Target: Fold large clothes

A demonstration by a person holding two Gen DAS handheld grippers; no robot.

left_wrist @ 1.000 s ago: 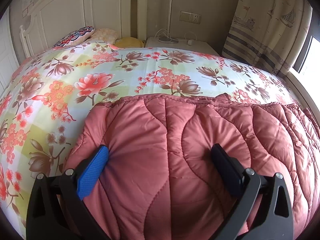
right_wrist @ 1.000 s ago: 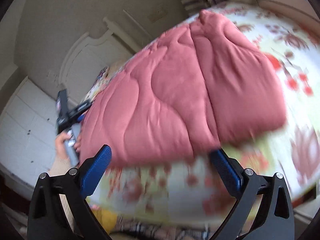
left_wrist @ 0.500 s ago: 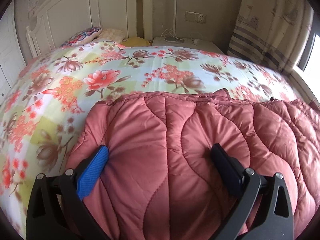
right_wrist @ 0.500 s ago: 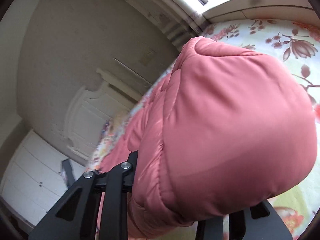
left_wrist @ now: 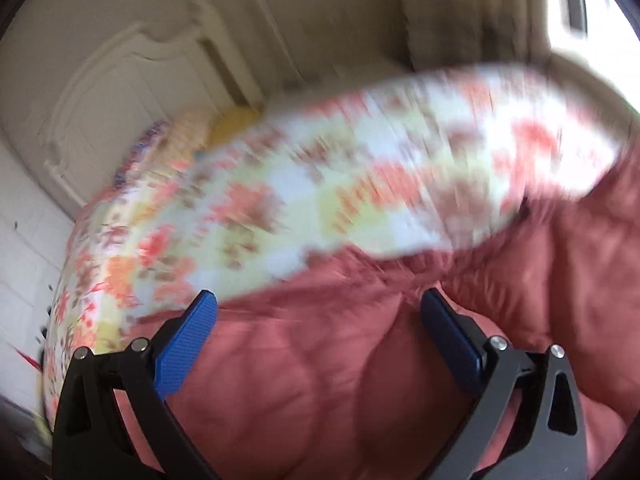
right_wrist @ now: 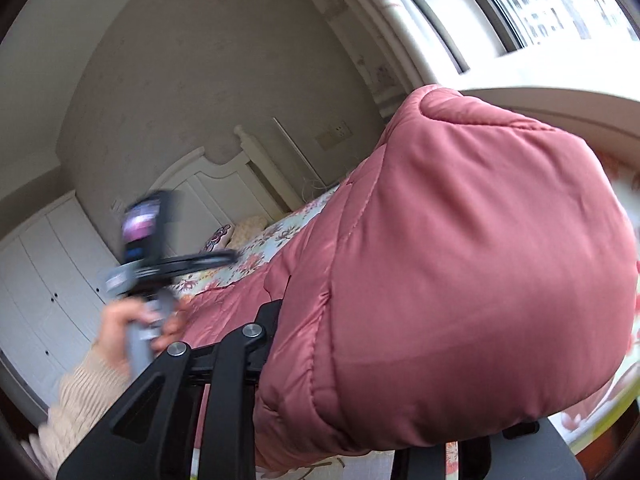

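Daylight fills both views, coming from a window (right_wrist: 560,4) at the far right, where the glass is washed out to near white. The left wrist view is heavily smeared by motion: the flowered bedspread (left_wrist: 280,200) and the headboard (left_wrist: 132,92) are streaked, while the near black frame stays sharp. In the right wrist view the pink coat (right_wrist: 460,260) is crisp with soft shading; the person's hand (right_wrist: 132,328) is blurred. Fisheye bending curves the walls, and the corners go dark.
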